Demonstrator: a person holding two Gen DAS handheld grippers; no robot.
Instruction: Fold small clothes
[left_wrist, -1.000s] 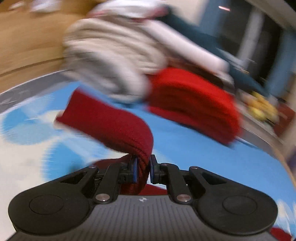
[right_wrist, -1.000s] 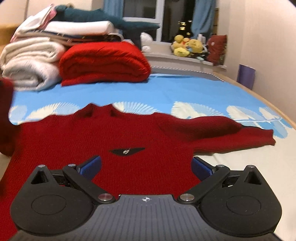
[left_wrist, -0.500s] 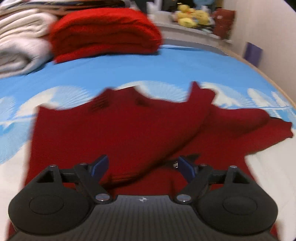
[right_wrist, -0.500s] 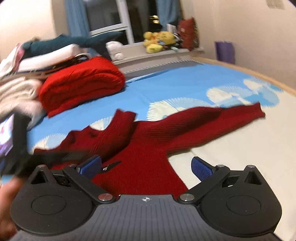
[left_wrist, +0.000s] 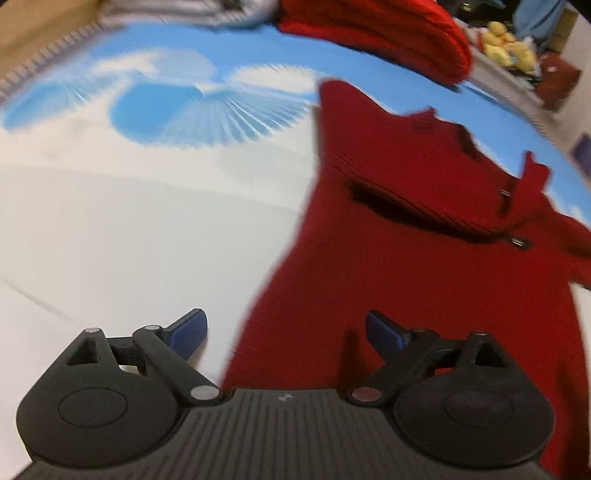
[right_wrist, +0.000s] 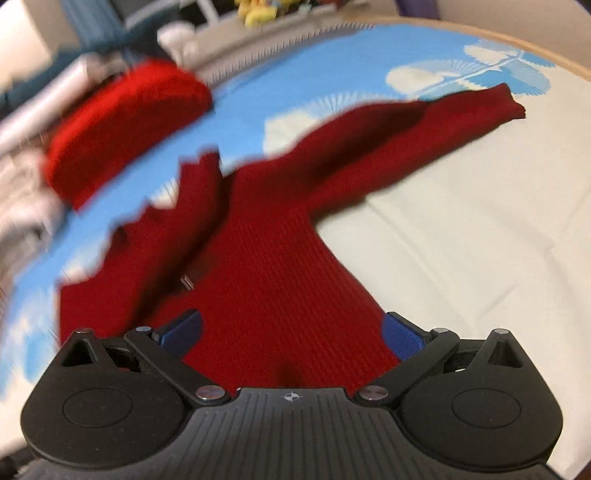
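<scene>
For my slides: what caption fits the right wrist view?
Open right gripper above a red sweater, one sleeve outstretched on the bed.

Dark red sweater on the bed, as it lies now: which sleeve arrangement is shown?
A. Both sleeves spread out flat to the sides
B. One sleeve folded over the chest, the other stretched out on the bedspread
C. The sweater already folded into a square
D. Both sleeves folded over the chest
B: on the dark red sweater, one sleeve lies across the chest while the other sleeve stretches out over the bedspread.
</scene>
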